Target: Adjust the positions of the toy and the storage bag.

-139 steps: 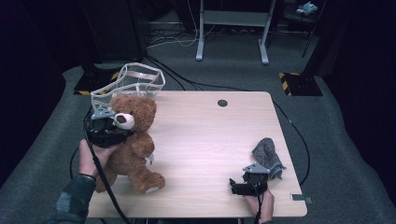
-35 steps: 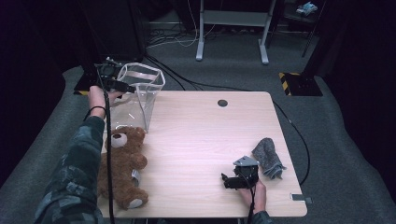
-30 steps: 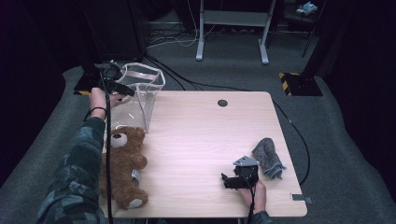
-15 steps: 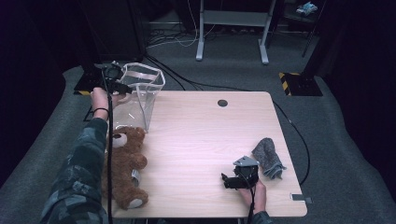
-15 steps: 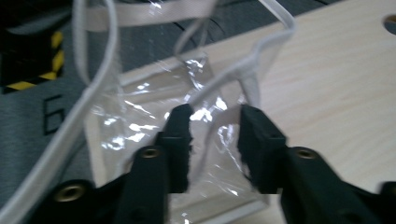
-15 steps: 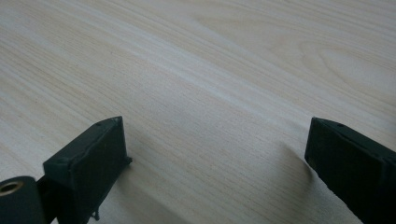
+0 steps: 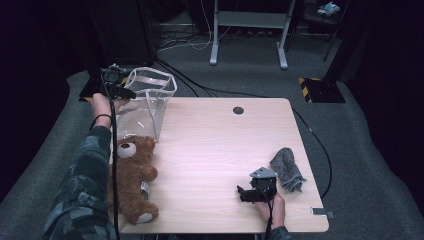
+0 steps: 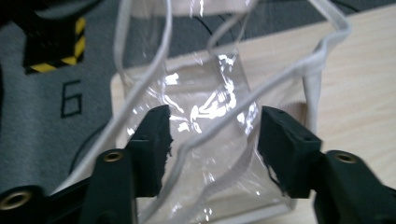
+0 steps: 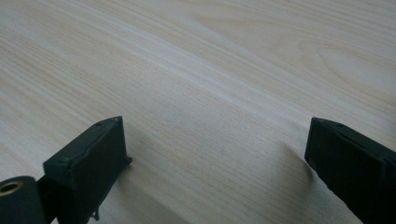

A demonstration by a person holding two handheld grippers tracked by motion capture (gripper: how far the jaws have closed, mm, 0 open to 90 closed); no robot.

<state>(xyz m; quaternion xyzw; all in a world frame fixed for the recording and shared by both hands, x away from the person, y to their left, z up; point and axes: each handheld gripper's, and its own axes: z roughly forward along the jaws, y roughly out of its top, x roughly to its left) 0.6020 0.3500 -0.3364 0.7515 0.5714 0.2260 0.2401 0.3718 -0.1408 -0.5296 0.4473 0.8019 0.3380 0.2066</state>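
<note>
A clear plastic bag (image 7: 147,102) with white trim stands upright at the table's back left corner. My left gripper (image 7: 127,92) is at its near rim. In the left gripper view the jaws (image 8: 212,126) stand apart and have just been opening; a white strap of the bag (image 8: 210,93) runs loosely between them, and the pads do not press it. A brown teddy bear (image 7: 132,172) lies on its back along the table's left edge. My right gripper (image 7: 242,194) rests open near the front edge, with bare wood between its jaws (image 9: 215,140). A grey cloth (image 7: 287,167) lies just right of it.
The wooden table (image 7: 210,150) has a round cable hole (image 7: 238,110) at the back. Cables cross the grey carpet behind, near a desk frame (image 7: 247,30) and a yellow-black floor marker (image 7: 320,85). A floor tile marked 6 (image 8: 70,98) lies left of the bag.
Earlier the left gripper was at the upright bear and the bag lay tipped. Now the bear lies flat, the bag stands, and the left gripper is at its rim.
</note>
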